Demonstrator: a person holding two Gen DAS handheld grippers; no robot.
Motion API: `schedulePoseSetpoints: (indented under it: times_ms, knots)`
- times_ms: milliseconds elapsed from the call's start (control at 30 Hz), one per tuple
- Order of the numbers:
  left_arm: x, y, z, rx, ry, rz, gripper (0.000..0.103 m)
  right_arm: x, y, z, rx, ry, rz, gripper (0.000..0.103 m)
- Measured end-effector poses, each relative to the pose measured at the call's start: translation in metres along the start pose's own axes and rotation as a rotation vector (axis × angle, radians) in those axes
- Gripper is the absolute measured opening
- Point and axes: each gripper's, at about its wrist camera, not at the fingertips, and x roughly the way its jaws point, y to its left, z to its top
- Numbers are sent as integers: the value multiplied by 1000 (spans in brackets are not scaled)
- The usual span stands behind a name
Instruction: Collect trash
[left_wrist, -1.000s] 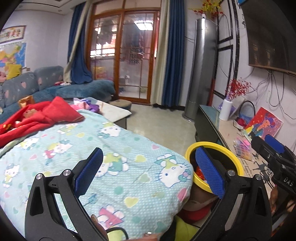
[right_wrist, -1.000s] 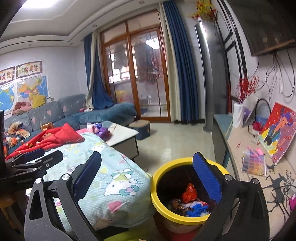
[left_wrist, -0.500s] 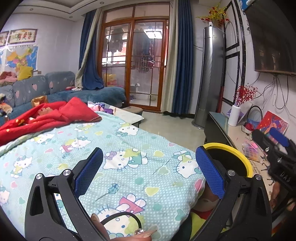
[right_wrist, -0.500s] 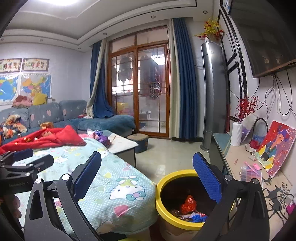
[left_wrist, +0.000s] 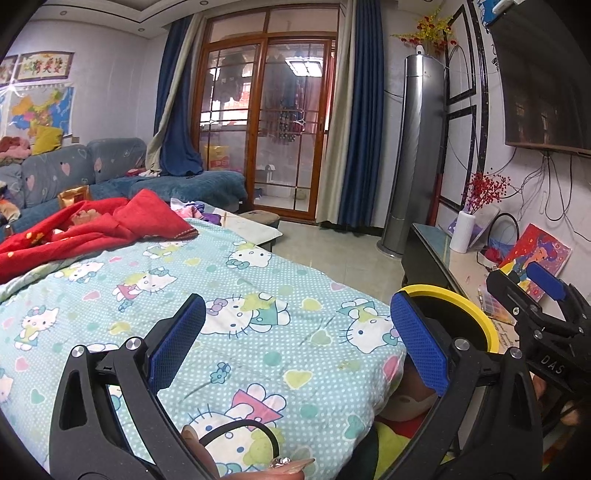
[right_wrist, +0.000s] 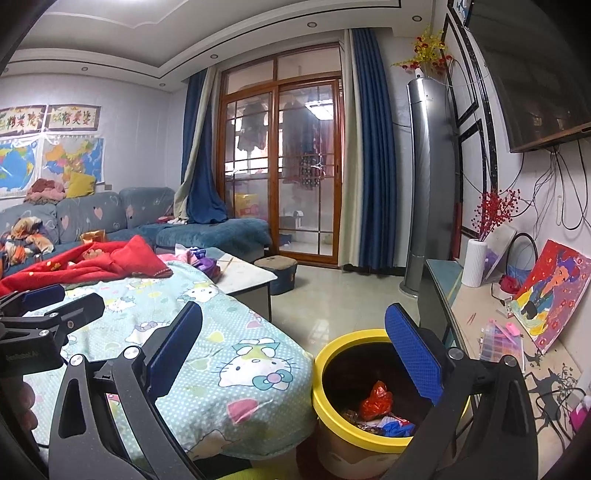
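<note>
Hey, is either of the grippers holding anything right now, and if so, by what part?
Nothing is held. The left gripper and the right gripper are both open with nothing between their blue pads; trash already lies in the yellow-rimmed bin.

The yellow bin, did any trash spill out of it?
No. The yellow bin stands upright beside the cartoon-cat blanket, with red and blue wrappers inside. No spilled trash shows around it.

A round bin (right_wrist: 373, 417) with a thick yellow rim and a dark inside stands upright at 5 o'clock in the right wrist view. At its bottom lie a crumpled red wrapper (right_wrist: 376, 397) and blue scraps (right_wrist: 397, 428), mixed with other litter.
</note>
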Motion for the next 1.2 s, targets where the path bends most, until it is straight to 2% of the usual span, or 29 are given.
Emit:
schedulePoseSetpoints:
  times_ms: [1200]
  knots:
    - [-3, -3, 2, -4, -12, -1, 92, -1, -6, 0, 22, -3, -13, 97]
